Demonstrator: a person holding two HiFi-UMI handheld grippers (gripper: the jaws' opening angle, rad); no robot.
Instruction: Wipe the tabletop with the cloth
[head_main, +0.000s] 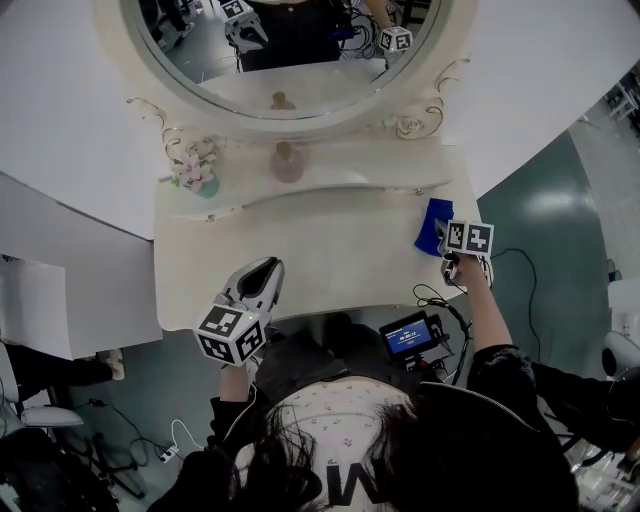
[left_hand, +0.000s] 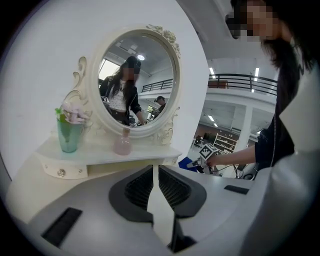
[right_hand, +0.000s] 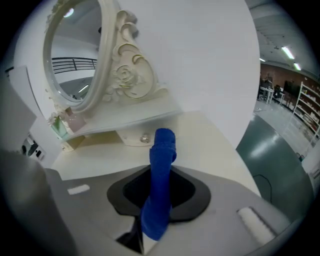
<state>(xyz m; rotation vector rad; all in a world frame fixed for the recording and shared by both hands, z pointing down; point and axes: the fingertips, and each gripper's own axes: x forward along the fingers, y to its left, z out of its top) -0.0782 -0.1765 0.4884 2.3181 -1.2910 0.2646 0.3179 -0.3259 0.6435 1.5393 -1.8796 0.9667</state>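
My left tongs (head_main: 262, 272), lower left: pressed together, empty, parked at the bench (head_main: 330, 250) front, I judge to keep the wiping path free. My right tongs (head_main: 443, 240), frame right: clamped on the blue cloth (head_main: 432, 220), its end projecting toward the bench's right edge for contact.
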